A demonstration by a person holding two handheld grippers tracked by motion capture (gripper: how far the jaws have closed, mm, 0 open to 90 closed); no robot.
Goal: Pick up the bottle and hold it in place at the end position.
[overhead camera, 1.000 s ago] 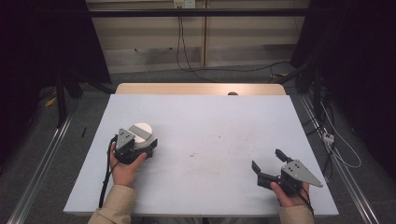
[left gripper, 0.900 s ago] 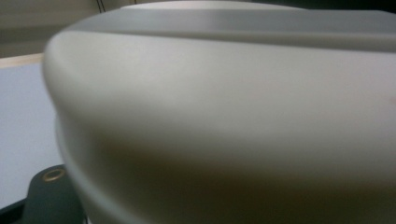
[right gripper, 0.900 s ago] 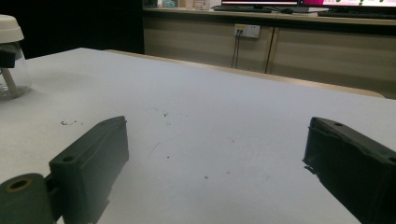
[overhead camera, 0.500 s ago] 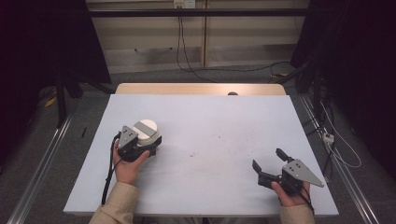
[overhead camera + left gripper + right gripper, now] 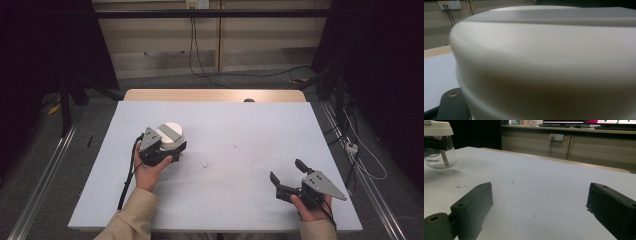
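High view: left tongs (image 5: 167, 145) pinch the white-lidded jar (image 5: 170, 134), lifting underway near the desk's (image 5: 240, 125) left edge; right tongs (image 5: 287, 176) wait spread, next steadying it.

We are looking at a lab or test room set up for recording. A plain white table (image 5: 225, 150) stands alone on grey carpet, with dark curtains (image 5: 380, 75) hanging at both sides. Along the far wall runs a beige counter with wall sockets (image 5: 556, 137) and trailing cables (image 5: 192, 50), and lit monitors (image 5: 599, 122) sit on top of it.
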